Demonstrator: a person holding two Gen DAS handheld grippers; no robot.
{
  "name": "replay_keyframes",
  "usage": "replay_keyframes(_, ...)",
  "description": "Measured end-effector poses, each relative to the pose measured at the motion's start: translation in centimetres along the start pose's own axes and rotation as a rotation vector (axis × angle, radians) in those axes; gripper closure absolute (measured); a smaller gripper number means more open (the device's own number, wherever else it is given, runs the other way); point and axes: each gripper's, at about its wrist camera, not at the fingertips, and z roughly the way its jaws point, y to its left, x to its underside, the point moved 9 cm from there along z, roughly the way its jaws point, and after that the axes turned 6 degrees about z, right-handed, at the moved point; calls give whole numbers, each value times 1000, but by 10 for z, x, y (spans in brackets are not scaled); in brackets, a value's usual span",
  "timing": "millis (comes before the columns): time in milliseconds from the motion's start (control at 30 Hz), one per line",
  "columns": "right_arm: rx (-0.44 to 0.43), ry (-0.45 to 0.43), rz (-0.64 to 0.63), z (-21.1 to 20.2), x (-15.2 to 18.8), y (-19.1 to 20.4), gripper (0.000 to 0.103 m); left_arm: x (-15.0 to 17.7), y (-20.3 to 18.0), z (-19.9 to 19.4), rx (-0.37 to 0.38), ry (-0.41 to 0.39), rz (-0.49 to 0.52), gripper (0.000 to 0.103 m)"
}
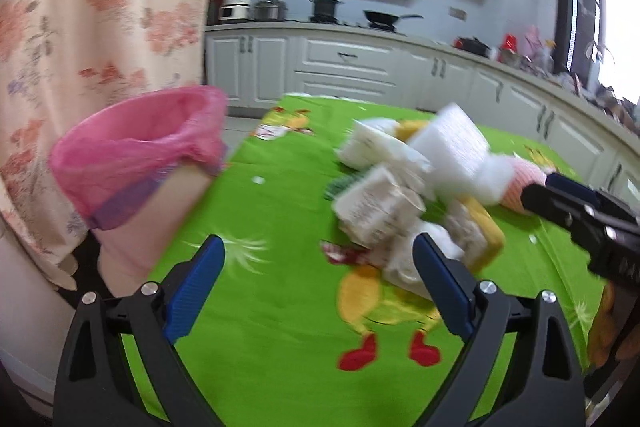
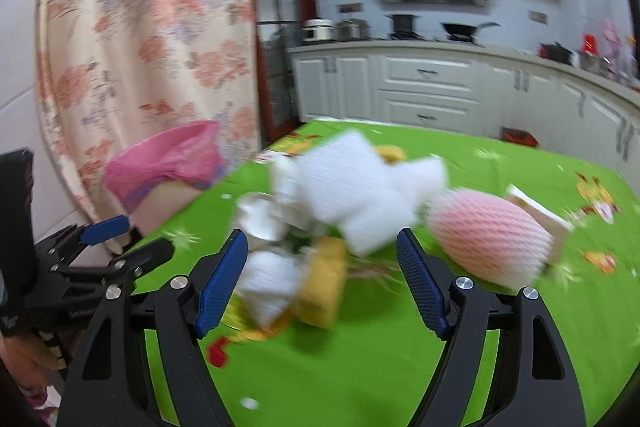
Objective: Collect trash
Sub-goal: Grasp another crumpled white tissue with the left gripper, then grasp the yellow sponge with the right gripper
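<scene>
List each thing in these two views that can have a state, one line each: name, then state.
left gripper: open, empty
right gripper: open, empty
bin: open-topped, lined with a pink bag, beside the table
trash pile: heaped loose on the green tablecloth
pink foam net: lying on the cloth, right of the pile

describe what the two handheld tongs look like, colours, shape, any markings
Both are alike. The left tongs and right tongs have matte black plastic frames with triangular cut-outs, round silver screw heads at the pivots, and two fingers faced with ribbed blue pads. In the right view, the left tongs show a boxy black body with small white lettering, too blurred to read. No cables or sleeves are visible.
</scene>
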Motion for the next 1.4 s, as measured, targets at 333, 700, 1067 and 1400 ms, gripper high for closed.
replay_keyframes(333, 46, -11, 73, -7, 6, -38, 30, 5, -58, 31, 96, 65, 91, 32)
replay_keyframes(700, 51, 11, 78, -4, 13, -43, 30, 18, -83, 63, 126, 137, 161, 78)
replay_keyframes(1067, 6, 100, 34, 19, 33, -14, 35, 24, -52, 14, 175, 49, 155, 82)
replay_keyframes(1400, 24, 196, 1, 50, 47, 5, 51, 22, -22, -14, 125, -19, 120, 82)
